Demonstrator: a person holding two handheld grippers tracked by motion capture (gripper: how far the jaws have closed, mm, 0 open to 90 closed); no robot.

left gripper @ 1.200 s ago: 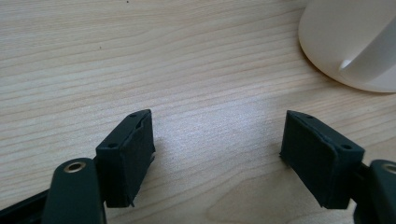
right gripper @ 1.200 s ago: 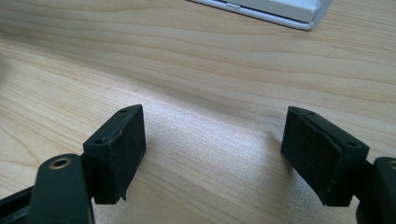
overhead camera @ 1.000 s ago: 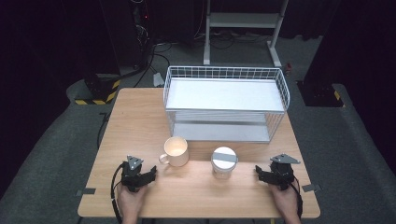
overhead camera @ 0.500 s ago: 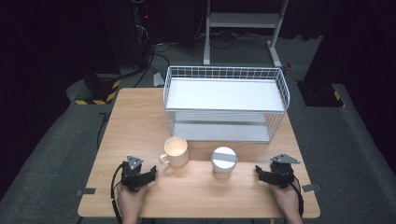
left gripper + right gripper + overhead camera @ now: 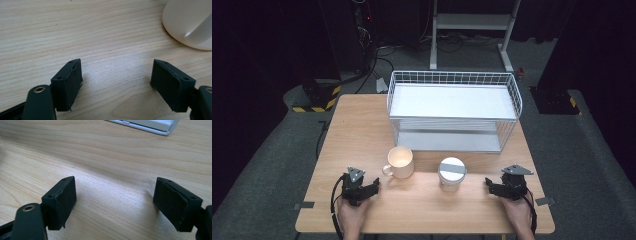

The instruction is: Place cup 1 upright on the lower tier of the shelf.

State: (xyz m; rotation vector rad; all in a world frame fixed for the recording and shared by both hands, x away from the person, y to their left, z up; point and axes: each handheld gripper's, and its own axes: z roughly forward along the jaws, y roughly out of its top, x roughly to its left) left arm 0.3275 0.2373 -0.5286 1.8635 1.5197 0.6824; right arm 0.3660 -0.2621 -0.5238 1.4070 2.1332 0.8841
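The pale woodgrain surface (image 5: pixel 362 125) carries a white wire rack (image 5: pixel 454 110) at upper centre. Below it stand a smooth cream mug (image 5: pixel 400 162), upper right of the left gripper (image 5: pixel 371 187), and a lidded white cup (image 5: pixel 452 173), left of the right gripper (image 5: pixel 488 184). Both pairs of jaws are spread and empty; the right ones have just been opening.

Cream mug (image 5: pixel 400 162) w/ handle, white cup (image 5: pixel 451 174) w/ grey lid – light woodgrain table (image 5: pixel 362 125) – white wire rack (image 5: pixel 453 110) – black grippers.
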